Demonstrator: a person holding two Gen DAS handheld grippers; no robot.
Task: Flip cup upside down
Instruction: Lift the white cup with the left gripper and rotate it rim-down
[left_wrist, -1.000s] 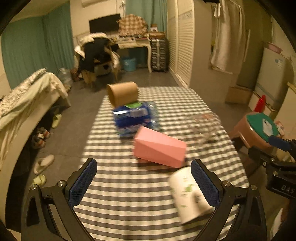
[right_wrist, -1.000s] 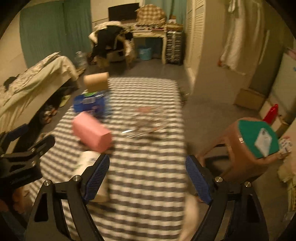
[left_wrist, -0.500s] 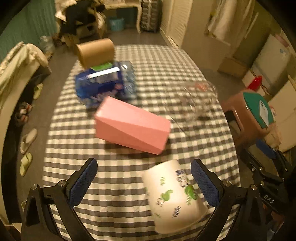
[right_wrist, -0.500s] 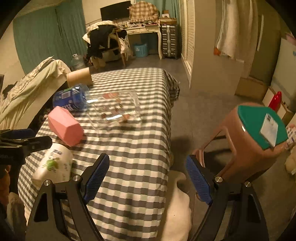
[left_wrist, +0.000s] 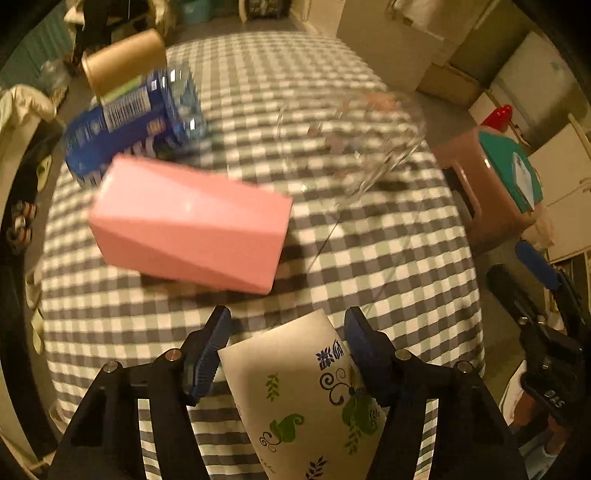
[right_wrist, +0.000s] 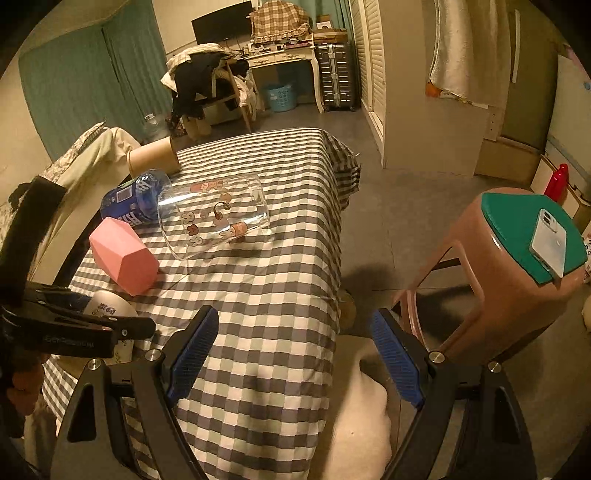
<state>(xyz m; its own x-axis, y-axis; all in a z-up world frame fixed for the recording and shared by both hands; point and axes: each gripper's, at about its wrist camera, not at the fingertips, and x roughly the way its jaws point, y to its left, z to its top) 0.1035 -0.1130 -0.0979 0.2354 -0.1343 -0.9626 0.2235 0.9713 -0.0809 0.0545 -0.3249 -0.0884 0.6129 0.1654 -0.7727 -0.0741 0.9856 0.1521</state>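
A white cup with green leaf prints (left_wrist: 306, 398) lies on its side on the checked table (left_wrist: 388, 258). My left gripper (left_wrist: 288, 332) has its blue pads on either side of it, closed in against its sides. In the right wrist view the cup (right_wrist: 109, 308) shows partly behind the left gripper. My right gripper (right_wrist: 291, 350) is open and empty, above the table's near right edge.
A pink faceted cup (left_wrist: 188, 221), a clear glass cup with cartoon prints (right_wrist: 214, 216), a blue bottle (right_wrist: 135, 199) and a brown paper cup (right_wrist: 153, 158) all lie on their sides on the table. A brown stool (right_wrist: 498, 280) with a phone stands right of the table.
My left gripper has moved forward and down over the white cup and its jaws have narrowed onto it. My right gripper has stayed open with little movement.
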